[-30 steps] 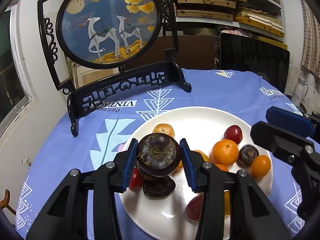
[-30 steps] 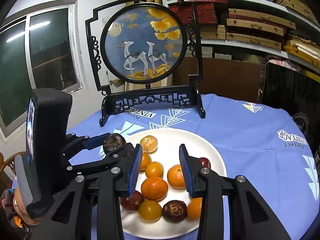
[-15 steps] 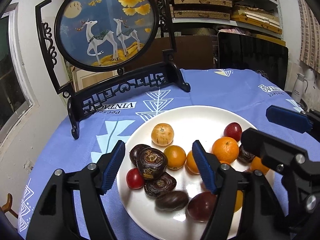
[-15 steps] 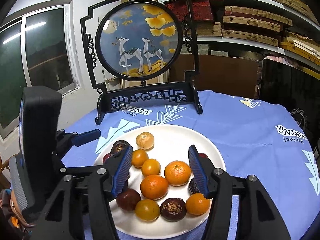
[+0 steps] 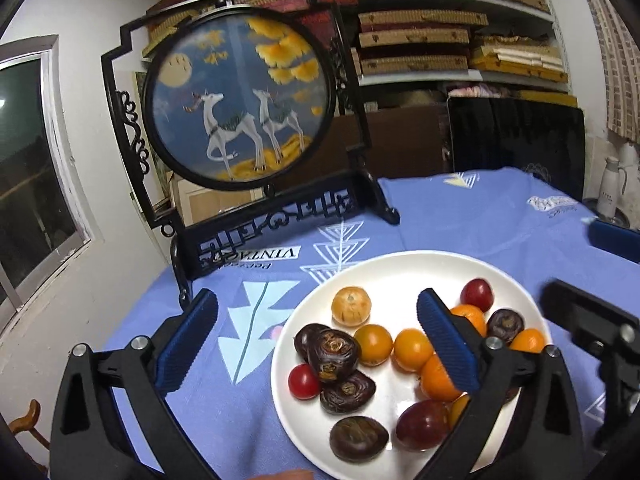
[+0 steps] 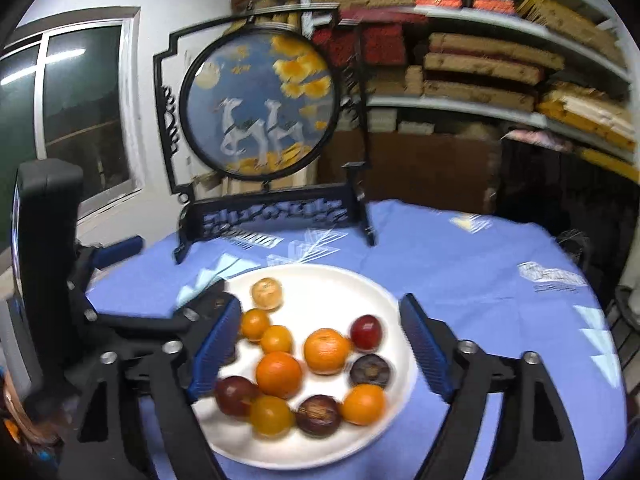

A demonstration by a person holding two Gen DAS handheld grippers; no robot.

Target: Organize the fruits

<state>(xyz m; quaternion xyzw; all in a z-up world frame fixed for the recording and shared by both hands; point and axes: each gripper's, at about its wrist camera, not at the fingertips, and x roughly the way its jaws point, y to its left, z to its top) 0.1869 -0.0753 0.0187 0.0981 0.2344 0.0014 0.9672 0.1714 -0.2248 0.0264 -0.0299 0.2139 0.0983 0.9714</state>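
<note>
Dark passion fruits are clustered at the left of the white plate, oranges toward its right, evidently sorted by kind. The left gripper and right gripper are both spread wide, empty, above the plate.

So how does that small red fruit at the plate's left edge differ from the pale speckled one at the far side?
The small red fruit is glossy, deep red and the smaller of the two; the pale speckled fruit is dull, tan-orange and bigger. The red one lies right beside the dark wrinkled fruits, while the pale one lies apart, alone. Both are round and rest on the white plate, with neither hand-held gripper holding them.
</note>
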